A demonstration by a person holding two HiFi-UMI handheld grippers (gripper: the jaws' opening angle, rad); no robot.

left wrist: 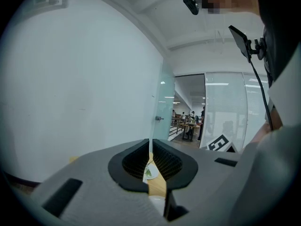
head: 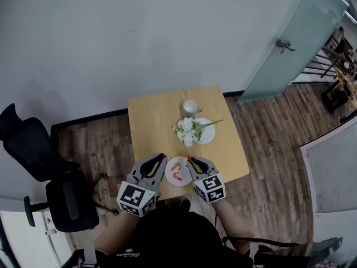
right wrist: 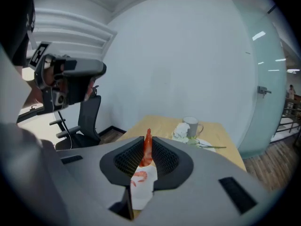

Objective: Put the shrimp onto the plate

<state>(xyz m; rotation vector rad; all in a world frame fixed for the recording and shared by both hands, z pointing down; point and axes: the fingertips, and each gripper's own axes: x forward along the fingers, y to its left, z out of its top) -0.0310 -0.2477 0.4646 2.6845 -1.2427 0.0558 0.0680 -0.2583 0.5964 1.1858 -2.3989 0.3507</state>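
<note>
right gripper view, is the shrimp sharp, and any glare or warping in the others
Right gripper view: fisheye bends straight lines, but the shrimp between the fingers is sharp; glare streaks the glass door. Left gripper view: same warp, dark corners, a mosaic patch on top. Head view: even soft light, little shadow.

we see a square wooden table [head: 150, 116] in the middle of the frame, standing on a plank floor [head: 268, 127]. on it sit a pale mug [head: 190, 107] near its upper edge, a flower plate [head: 207, 134] carrying white flowers [head: 187, 130] just below, and a white plate [head: 179, 161] at its lower edge.
</note>
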